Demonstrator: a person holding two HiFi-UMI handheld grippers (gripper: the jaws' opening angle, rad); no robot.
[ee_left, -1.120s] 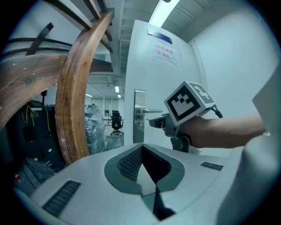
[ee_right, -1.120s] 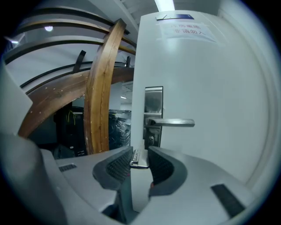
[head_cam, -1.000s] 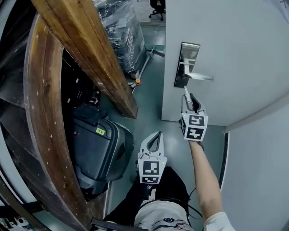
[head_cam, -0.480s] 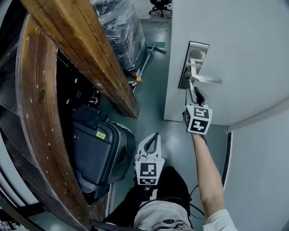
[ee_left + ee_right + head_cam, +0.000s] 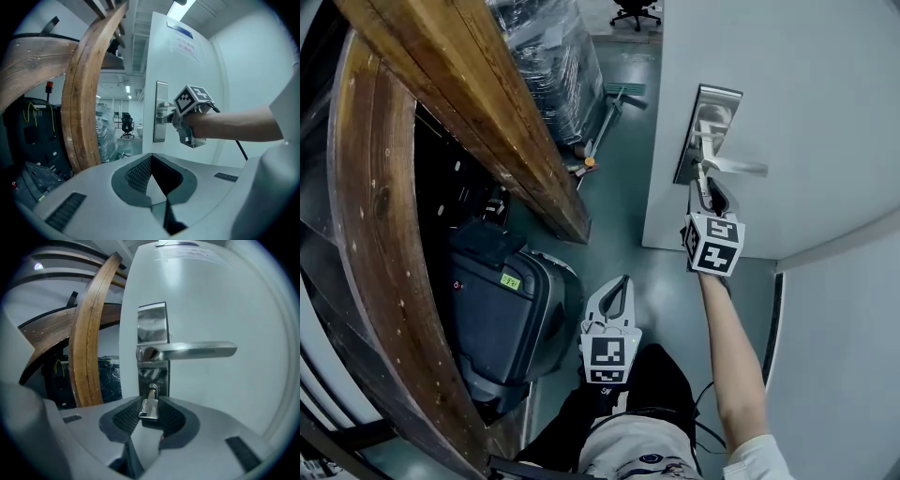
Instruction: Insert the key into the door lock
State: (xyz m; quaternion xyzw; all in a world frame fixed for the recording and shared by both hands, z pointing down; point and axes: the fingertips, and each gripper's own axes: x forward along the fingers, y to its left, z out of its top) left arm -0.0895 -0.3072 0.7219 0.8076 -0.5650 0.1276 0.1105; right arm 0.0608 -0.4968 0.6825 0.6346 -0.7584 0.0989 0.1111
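The white door [image 5: 806, 112] carries a steel lock plate [image 5: 705, 131] with a lever handle [image 5: 733, 167]. My right gripper [image 5: 704, 194] is just under the handle, shut on a small silver key [image 5: 150, 405]. The key's tip is at the keyhole [image 5: 152, 389] below the handle [image 5: 197, 350]; how deep it sits I cannot tell. My left gripper [image 5: 622, 284] hangs low near the person's legs, shut with nothing in it. In the left gripper view, its jaws [image 5: 151, 157] point toward the door and the right gripper's marker cube [image 5: 192, 98].
A thick curved wooden beam [image 5: 487, 112] crosses on the left. Under it stands a black case [image 5: 502, 300]. Wrapped pallets [image 5: 548, 66] and a long-handled broom [image 5: 607, 117] lie beyond the door edge. An office chair [image 5: 637, 13] is far back.
My right gripper rose with the key from below the lock plate up to the keyhole under the handle. The left gripper stayed where it was.
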